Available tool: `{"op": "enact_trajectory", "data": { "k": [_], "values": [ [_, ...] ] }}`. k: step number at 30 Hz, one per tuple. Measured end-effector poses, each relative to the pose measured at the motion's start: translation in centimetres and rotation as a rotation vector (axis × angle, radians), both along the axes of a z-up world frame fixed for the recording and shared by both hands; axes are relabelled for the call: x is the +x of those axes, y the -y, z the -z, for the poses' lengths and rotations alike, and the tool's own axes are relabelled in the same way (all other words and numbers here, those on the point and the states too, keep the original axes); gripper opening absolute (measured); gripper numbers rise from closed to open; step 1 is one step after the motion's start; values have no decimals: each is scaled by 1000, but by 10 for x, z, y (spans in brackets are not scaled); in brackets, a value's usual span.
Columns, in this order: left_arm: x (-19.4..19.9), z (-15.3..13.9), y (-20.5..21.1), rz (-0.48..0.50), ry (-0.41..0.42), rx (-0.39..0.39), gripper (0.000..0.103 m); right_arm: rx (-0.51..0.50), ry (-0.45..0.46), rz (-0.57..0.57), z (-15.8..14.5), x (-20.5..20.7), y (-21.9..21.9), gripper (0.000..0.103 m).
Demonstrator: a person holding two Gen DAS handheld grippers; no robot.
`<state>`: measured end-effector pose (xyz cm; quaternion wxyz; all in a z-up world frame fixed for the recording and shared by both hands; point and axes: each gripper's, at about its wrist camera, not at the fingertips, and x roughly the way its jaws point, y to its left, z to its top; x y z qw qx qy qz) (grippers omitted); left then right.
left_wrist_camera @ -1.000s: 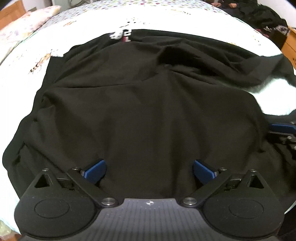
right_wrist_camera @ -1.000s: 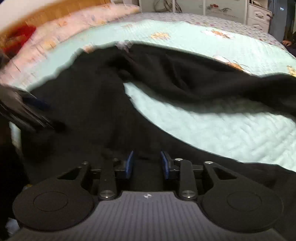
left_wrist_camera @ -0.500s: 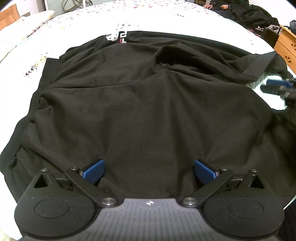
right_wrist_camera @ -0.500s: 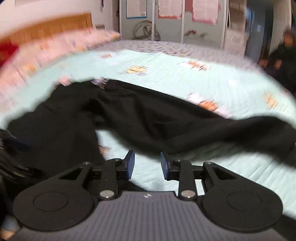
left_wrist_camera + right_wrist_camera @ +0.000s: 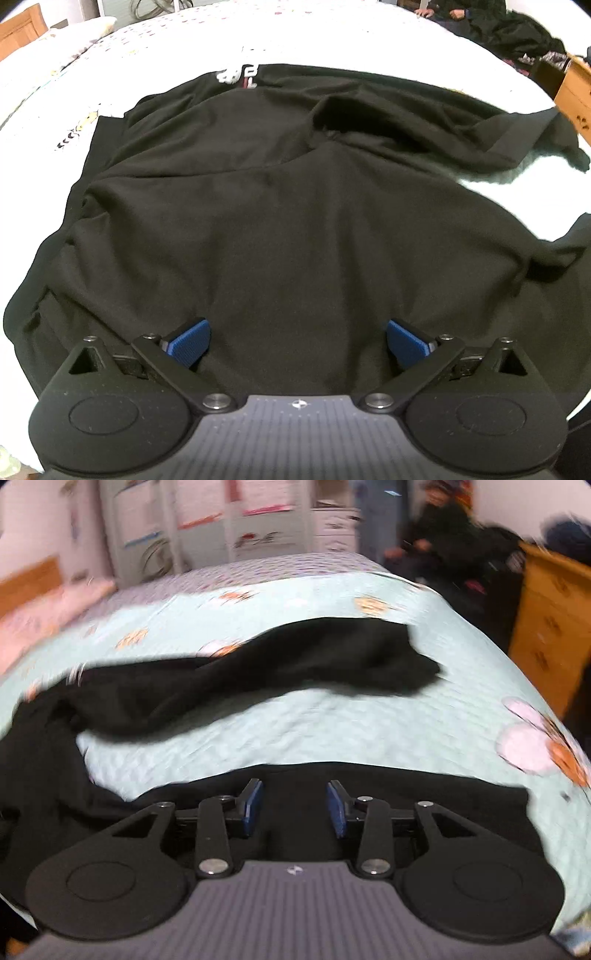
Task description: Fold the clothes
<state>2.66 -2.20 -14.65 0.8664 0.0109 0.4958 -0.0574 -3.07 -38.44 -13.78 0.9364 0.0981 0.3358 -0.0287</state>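
A black sweatshirt (image 5: 280,221) lies spread on the bed, with a white and red logo (image 5: 240,75) at its far edge and one sleeve (image 5: 517,136) reaching right. My left gripper (image 5: 297,341) is wide open and empty, low over the near part of the garment. In the right wrist view the sleeve (image 5: 288,668) lies across the light blue bedspread (image 5: 332,727). My right gripper (image 5: 294,806) is open and empty above a near black edge of the garment (image 5: 443,786). This view is motion-blurred.
A pillow (image 5: 74,40) lies at the far left of the bed. A wooden dresser (image 5: 554,627) stands to the right of the bed. A pile of dark clothes (image 5: 517,33) sits beyond the far right corner. White cabinets (image 5: 221,528) line the back wall.
My right gripper has swung to the right, out of the left wrist view, and its jaws have opened a little wider. The sleeve lies more stretched out. My left gripper has barely moved.
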Motion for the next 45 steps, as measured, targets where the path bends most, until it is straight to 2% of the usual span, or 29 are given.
{"op": "enact_trajectory", "data": {
  "k": [2, 4, 7, 10, 14, 19, 26, 28, 29, 30, 31, 32, 33, 34, 37, 38, 39, 40, 43, 44, 45],
  "values": [
    [-3, -9, 4, 11, 36, -28, 98, 67, 24, 30, -2, -19, 17, 41],
    [-6, -20, 12, 43, 75, -48, 98, 84, 22, 89, 4, -38, 25, 42],
    [-8, -31, 32, 107, 97, -49, 99, 121, -14, 210, 19, -68, 31, 43],
    [-10, -33, 50, 147, 89, -52, 99, 267, -2, 261, 38, -93, 40, 43],
    [-16, -30, 68, 193, 64, -65, 99, 474, 63, 353, 53, -118, 59, 43],
    [-24, -23, 82, 229, 40, -30, 99, 473, 143, 483, 51, -136, 83, 43],
    [-24, -17, 90, 241, 3, -7, 99, 560, 136, 573, 67, -122, 105, 43],
    [-23, -17, 91, 241, 0, 0, 99, 592, 142, 581, 74, -117, 110, 38],
    [-22, -16, 92, 241, -2, 3, 100, 590, 146, 569, 75, -114, 111, 18],
    [-22, -16, 92, 240, -5, 7, 100, 571, 147, 543, 74, -111, 112, 11],
    [-21, -14, 92, 237, -9, 14, 100, 528, 147, 506, 71, -106, 111, 11],
    [-20, -12, 92, 234, -13, 20, 100, 446, 145, 457, 65, -100, 107, 11],
    [-19, -10, 92, 230, -19, 27, 100, 317, 139, 392, 54, -96, 97, 11],
    [-18, -7, 92, 225, -26, 34, 100, 133, 132, 316, 42, -92, 82, 10],
    [-16, -1, 89, 214, -43, 39, 102, -554, 146, 25, 22, -89, 18, 10],
    [-15, 0, 88, 208, -47, 34, 102, -697, 150, -39, 21, -91, 6, 10],
    [-15, 1, 87, 204, -49, 29, 102, -785, 154, -82, 19, -94, 1, 10],
    [-14, 1, 86, 204, -48, 24, 102, -823, 150, -90, 19, -95, 3, 10],
    [-14, 3, 86, 208, -43, 18, 102, -780, 95, -12, 29, -94, 35, 11],
    [-15, 3, 86, 214, -43, 26, 102, -734, 42, 13, 41, -91, 48, 11],
    [-15, 3, 86, 219, -42, 33, 102, -630, -21, 39, 55, -88, 62, 11]
  ]
}}
